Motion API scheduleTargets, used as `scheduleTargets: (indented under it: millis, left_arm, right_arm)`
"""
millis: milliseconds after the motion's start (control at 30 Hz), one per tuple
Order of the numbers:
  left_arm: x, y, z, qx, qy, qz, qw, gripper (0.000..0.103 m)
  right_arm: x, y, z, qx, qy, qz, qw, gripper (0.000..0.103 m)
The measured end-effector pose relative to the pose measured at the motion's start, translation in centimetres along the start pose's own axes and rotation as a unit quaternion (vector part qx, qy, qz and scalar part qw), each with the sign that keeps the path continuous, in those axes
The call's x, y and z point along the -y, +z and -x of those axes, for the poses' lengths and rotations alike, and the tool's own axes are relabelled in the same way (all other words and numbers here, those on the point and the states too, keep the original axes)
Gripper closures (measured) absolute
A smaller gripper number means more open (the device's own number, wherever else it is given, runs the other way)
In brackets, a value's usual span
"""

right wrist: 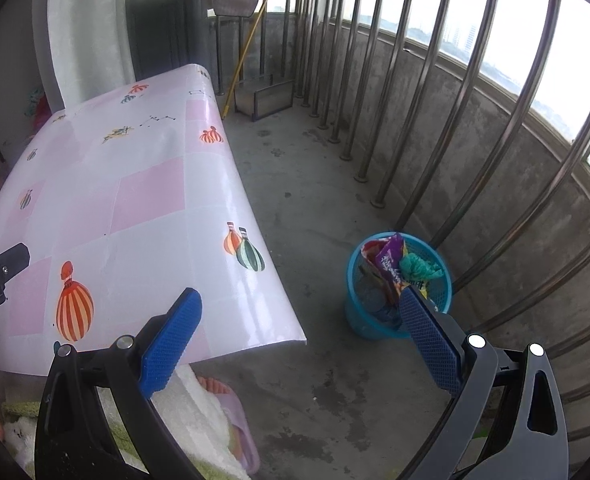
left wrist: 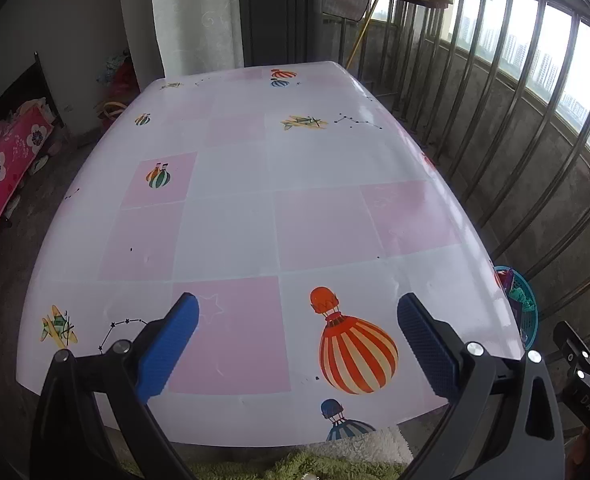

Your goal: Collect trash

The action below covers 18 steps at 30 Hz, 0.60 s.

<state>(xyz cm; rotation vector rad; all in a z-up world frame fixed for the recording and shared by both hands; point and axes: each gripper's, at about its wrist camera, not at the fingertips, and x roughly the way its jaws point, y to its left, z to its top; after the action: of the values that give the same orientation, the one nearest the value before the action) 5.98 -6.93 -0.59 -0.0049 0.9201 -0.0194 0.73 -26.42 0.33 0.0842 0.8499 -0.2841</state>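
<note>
The left gripper [left wrist: 297, 308] has its two blue-padded fingers [left wrist: 167, 344] spread wide, with nothing between them. It hovers over the near edge of the table [left wrist: 231, 216], above a pink square and beside a printed orange-striped balloon [left wrist: 355, 352] on the glossy cover. No loose item shows on the pink-and-white top in this view.

The right gripper [right wrist: 301, 306] also has its fingers [right wrist: 171, 340] spread wide and holds nothing. It hangs off the right side of the table [right wrist: 135, 208], over the bare concrete floor [right wrist: 319, 208]. Its right finger overlaps the near rim of the bin in the picture; whether they touch cannot be told.

The blue mesh bin [right wrist: 441, 292] stands on the floor, just right of the table's near right corner and close to the metal railing [right wrist: 467, 92]. Inside it sit a purple wrapper [right wrist: 389, 264], a crumpled green bag [right wrist: 417, 266] and other scraps too small to tell. From the left wrist view the bin [left wrist: 529, 312] peeks out past the table's right edge.

Below the near table edge, a white fuzzy cloth [right wrist: 199, 412] covers the person's lap, and a foot in a pink slipper [right wrist: 235, 420] rests on the floor. A yellow stick [right wrist: 247, 44] leans at the far end.
</note>
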Motion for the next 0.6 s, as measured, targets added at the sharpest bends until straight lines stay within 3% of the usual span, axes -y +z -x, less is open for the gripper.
scheduleTargets:
  millis: [600]
  left_arm:
    - [0.0,-0.1,0.6,0.009,0.015,-0.018,0.9997,0.006]
  right_arm:
    - [-1.4,-0.3,0.2,0.003,0.027,0.031,0.999,0.008]
